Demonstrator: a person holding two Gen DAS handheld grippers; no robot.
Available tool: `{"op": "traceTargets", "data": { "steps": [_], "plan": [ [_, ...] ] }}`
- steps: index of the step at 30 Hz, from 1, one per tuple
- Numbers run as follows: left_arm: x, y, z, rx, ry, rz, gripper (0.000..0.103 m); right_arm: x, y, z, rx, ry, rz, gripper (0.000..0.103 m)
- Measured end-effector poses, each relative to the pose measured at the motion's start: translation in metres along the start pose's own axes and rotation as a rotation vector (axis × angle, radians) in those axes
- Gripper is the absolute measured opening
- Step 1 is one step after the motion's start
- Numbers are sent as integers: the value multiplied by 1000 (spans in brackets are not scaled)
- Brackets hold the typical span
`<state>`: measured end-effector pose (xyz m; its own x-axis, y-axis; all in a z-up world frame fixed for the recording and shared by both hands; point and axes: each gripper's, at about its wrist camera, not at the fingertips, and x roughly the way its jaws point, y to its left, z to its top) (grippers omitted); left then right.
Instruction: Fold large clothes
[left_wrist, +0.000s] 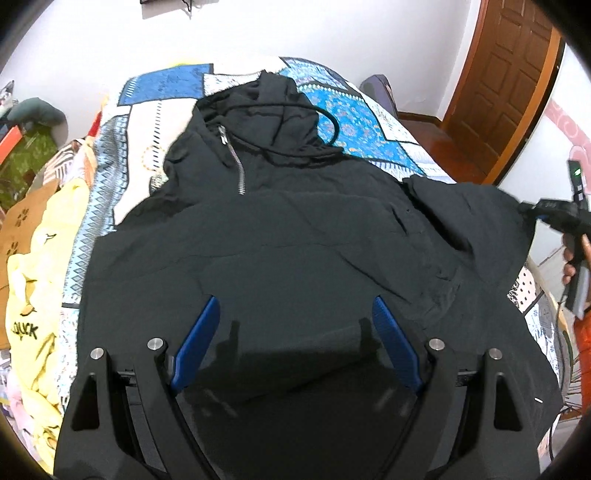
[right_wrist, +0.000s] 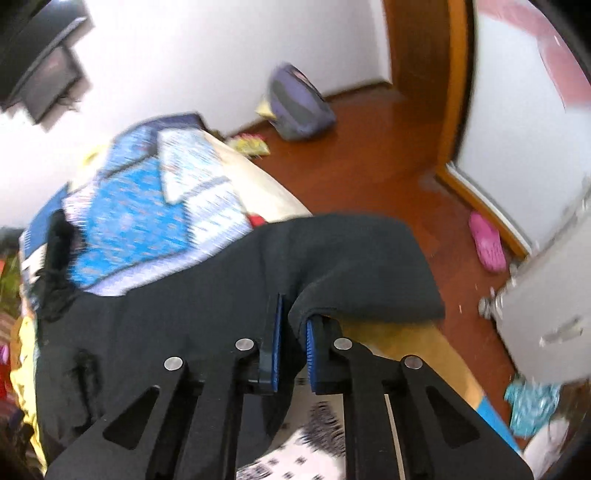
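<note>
— Looking down my left camera, I saw the black hooded pullover with a short metal zip (left_wrist: 280, 221) spread flat on the bed's blue-and-white patterned quilt (left_wrist: 354, 125), hood toward the far wall. What did your side show?

— My right gripper (right_wrist: 293, 350) had its blue-padded tongs pinched on a fold of the pullover's sleeve (right_wrist: 354, 258); the cloth draped over the fingertips, lifted off the quilt at the bed's edge above the wooden floor (right_wrist: 369, 166).

— And my left gripper (left_wrist: 291, 321)?

— I saw its tongs spread wide over the pullover's lower body, nothing between the pads. At the right edge of that view, I made out a hand (left_wrist: 576, 258) on the other tool's handle, with the sleeve stretched toward it.

— Anything else nearby?

— I noticed a pale yellow printed garment (left_wrist: 33, 295) bunched beside the pullover, and a pink slipper (right_wrist: 487, 243) on the floor.
</note>
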<state>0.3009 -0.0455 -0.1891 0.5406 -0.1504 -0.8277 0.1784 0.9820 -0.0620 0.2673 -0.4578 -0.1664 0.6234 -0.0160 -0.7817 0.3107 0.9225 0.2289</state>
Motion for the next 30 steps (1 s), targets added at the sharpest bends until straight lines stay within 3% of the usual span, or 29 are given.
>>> {"op": "traceTargets", "data": {
  "steps": [6,14,22,30],
  "plan": [
    [-20,9,-2,-3,-40,6,84,-56,60,8,-152,-114,85,9],
    [-42,24,-11,-16,-82,-5,84,-87,143,-10,-285,-118,270,9],
    [-52,45,-24,-41,-100,-3,84,-48,218,-56,-419,57,349,8],
    [-50,67,-39,-88,-73,-6,84,-12,259,-121,-552,219,314,8]
  ]
}}
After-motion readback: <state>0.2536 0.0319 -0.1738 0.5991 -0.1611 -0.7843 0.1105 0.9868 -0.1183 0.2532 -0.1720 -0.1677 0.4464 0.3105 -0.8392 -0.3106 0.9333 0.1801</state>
